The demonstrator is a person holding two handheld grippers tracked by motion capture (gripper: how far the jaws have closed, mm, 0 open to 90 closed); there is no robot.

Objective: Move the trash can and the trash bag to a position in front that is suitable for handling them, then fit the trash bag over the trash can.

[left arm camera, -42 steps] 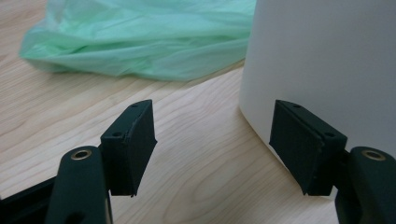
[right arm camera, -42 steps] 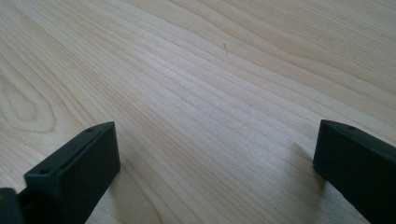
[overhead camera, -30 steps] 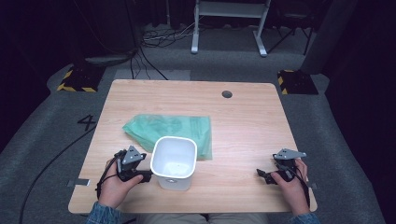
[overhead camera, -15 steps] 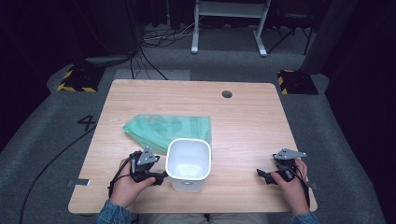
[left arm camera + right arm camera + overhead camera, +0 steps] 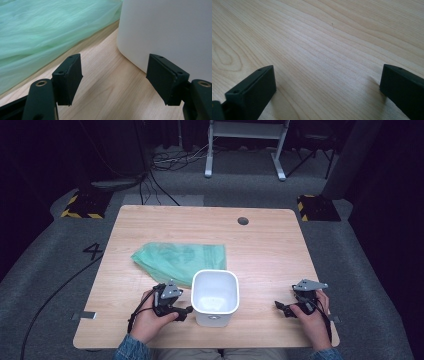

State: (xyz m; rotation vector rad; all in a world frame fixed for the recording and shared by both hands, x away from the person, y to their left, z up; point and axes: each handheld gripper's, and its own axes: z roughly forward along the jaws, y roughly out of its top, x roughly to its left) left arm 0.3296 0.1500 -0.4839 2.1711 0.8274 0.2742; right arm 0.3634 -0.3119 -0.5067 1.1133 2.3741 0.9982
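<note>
The white plastic bin (image 5: 170, 32) is running off the top and right edges of my left gripper view, so from there I am seeing just its smooth wall and one rounded lower corner. My right-hand jaw is covering part of that wall, and I cannot tell whether the jaw is touching it. From the high view, I am making out the white plastic bin (image 5: 215, 296) as a squarish open tub with rounded corners, standing upright on the pale wooden worktop (image 5: 270, 250).

My left gripper (image 5: 186, 310) is standing wide with bare worktop between its jaws, which have just been opening a little further. The crinkled green plastic bag (image 5: 50, 32) is lying beyond my left-hand jaw, cut off by the frame.

My right gripper (image 5: 281, 307) is also standing wide over bare wood.
</note>
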